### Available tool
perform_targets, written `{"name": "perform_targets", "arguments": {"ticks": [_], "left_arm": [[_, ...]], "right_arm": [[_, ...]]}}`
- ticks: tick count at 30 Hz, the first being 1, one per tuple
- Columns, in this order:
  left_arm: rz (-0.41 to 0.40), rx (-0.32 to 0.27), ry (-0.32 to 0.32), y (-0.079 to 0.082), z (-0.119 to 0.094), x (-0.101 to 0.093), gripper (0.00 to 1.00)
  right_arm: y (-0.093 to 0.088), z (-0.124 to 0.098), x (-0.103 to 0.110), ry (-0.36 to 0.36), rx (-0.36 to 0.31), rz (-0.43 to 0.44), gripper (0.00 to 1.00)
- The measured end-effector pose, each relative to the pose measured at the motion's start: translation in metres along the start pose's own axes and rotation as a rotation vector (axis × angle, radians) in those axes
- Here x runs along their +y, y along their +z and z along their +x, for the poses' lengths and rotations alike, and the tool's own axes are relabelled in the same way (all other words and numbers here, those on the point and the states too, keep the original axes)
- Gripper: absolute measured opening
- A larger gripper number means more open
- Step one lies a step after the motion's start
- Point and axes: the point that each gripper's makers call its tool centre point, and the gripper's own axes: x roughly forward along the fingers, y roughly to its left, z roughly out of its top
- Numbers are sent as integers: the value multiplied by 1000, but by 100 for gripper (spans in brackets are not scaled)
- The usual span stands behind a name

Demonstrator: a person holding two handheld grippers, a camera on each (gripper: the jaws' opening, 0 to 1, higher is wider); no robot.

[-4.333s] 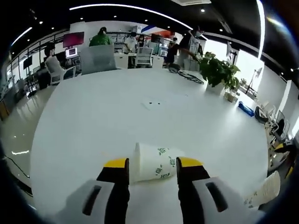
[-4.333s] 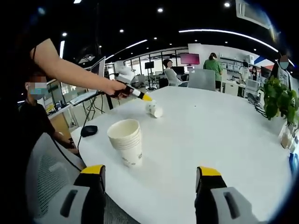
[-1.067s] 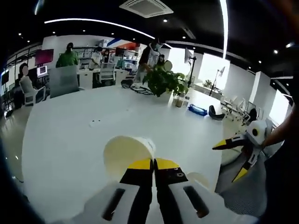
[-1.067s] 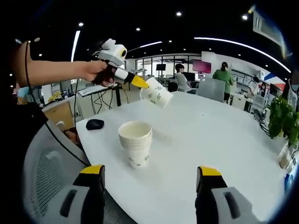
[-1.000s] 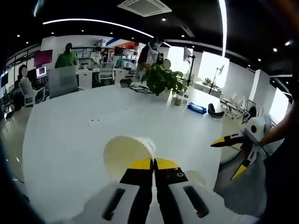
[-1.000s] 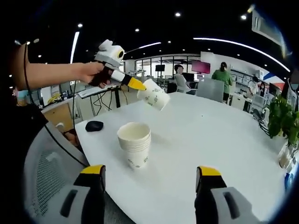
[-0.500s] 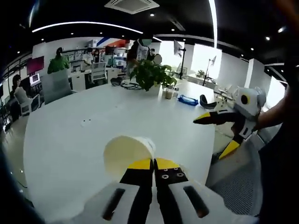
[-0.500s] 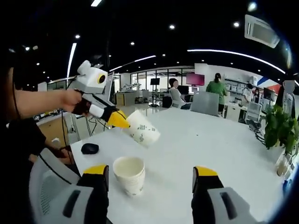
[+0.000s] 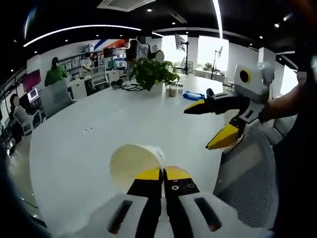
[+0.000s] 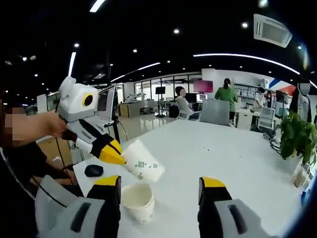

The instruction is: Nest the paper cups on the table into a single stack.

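Observation:
My left gripper (image 9: 163, 173) is shut on the rim of a white paper cup (image 9: 134, 166), whose open mouth faces me in the left gripper view. In the right gripper view that left gripper (image 10: 115, 153) holds the same cup (image 10: 142, 164), with green print, tilted in the air just above the stack of nested cups (image 10: 137, 201) on the white table (image 10: 233, 148). My right gripper (image 10: 158, 184) is open, its jaws wide apart on either side of the stack and nothing between them. It enters the left gripper view as the right gripper (image 9: 208, 126), raised above the table edge.
A potted plant (image 9: 152, 73) and small items stand across the table. A black mouse (image 10: 93, 170) lies on the table edge near the stack. Grey mesh chairs (image 9: 247, 183) sit close by. People and desks are in the background.
The left gripper picked the lying cup off the table, lifted it and carried it over toward the stack. The right gripper came closer to the stack and stayed open.

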Motion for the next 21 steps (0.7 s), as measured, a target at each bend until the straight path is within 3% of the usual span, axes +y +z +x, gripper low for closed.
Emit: {"name": "perform_targets", "arguments": {"ticks": [9, 21], "left_arm": [[51, 17, 20, 5, -1, -8, 0], [150, 95, 15, -3, 4, -25, 0]], "right_arm": [[22, 15, 10, 17, -18, -3, 56], [25, 26, 17, 29, -4, 1, 51]]}}
